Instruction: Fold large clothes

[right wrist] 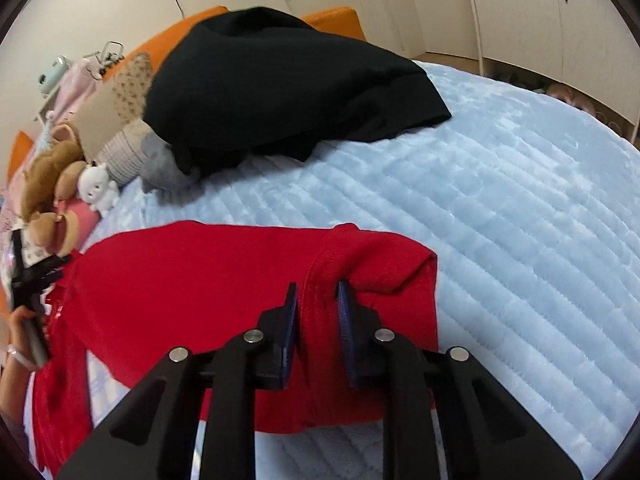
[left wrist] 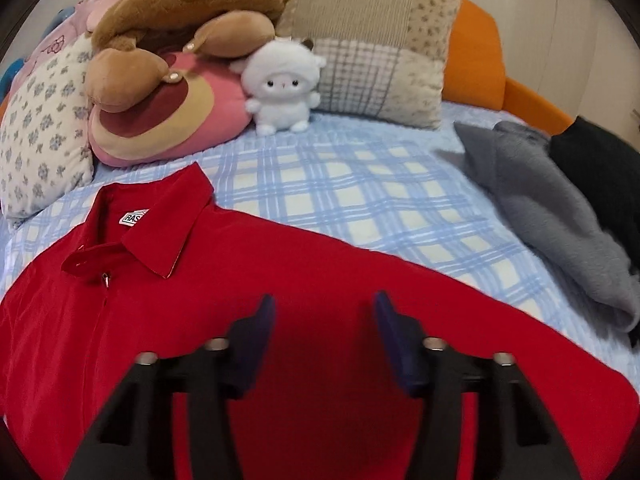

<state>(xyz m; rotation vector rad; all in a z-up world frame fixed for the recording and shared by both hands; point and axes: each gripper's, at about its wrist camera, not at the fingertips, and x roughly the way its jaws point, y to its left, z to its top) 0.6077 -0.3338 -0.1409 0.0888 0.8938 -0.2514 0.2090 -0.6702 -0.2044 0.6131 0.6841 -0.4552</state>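
Observation:
A red collared shirt (left wrist: pixel 248 280) lies front-up on the bed, collar at the left with a white label. My left gripper (left wrist: pixel 324 320) is open and empty, hovering over the shirt's body. In the right wrist view the red shirt (right wrist: pixel 208 280) lies spread out with its ribbed hem or cuff bunched up. My right gripper (right wrist: pixel 318 300) has its jaws narrowly apart around that ribbed fold (right wrist: pixel 320 276), which sits between the pads. The left gripper (right wrist: pixel 32 280) shows at the far left, held in a hand.
A grey garment (left wrist: pixel 548 208) and a black garment (left wrist: pixel 604 184) lie to the right on the blue plaid blanket (left wrist: pixel 360 184). Pillows and plush toys (left wrist: pixel 280 84) line the orange headboard. The black garment (right wrist: pixel 288 84) is heaped behind the shirt; wardrobes stand beyond.

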